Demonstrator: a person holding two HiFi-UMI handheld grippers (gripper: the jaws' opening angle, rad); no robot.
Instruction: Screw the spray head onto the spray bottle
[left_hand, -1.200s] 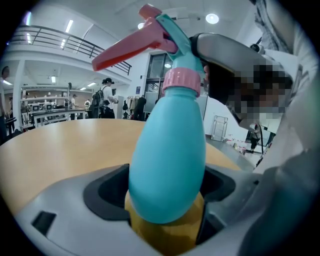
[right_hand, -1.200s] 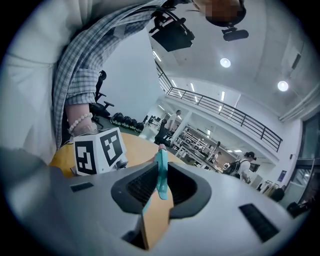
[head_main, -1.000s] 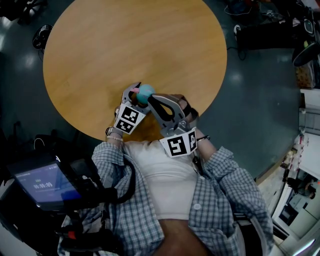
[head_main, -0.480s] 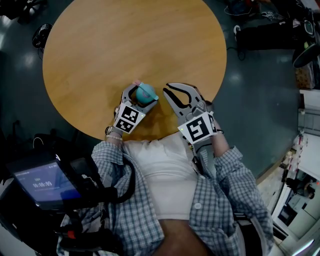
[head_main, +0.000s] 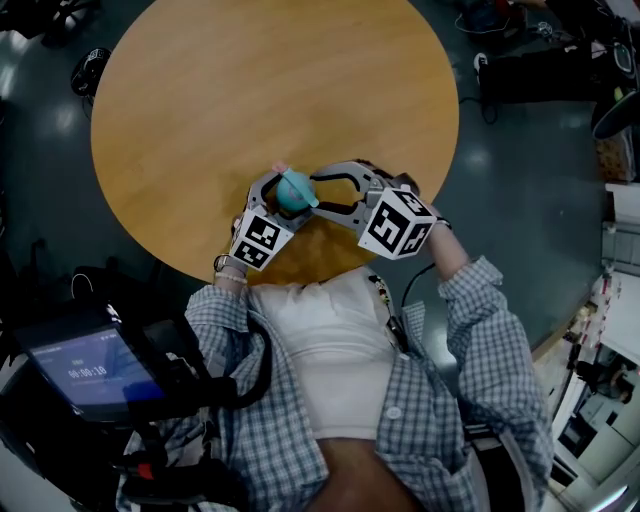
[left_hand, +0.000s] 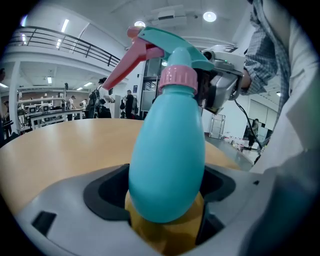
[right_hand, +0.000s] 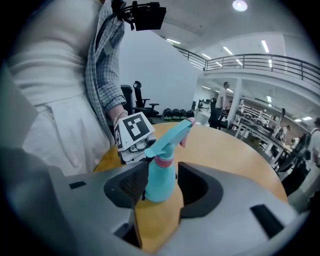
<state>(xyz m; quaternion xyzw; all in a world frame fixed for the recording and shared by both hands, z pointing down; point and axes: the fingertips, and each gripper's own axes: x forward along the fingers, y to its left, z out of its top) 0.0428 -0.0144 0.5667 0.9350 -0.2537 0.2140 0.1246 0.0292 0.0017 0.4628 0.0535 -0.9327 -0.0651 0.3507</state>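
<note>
Left tool (head_main: 284, 188) clamps spray bottle (left_hand: 167, 165); right tool (head_main: 318, 192) at 3 o'clock, jaws just opening, straddles it ungripped.

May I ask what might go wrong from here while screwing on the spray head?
The right gripper, whose jaws have just been opening, straddles the spray bottle below the pink collar; closing there would likely grab the body, not the spray head. The left gripper holds only the bottle's rounded lower end, so twisting may spin or tip it.
</note>
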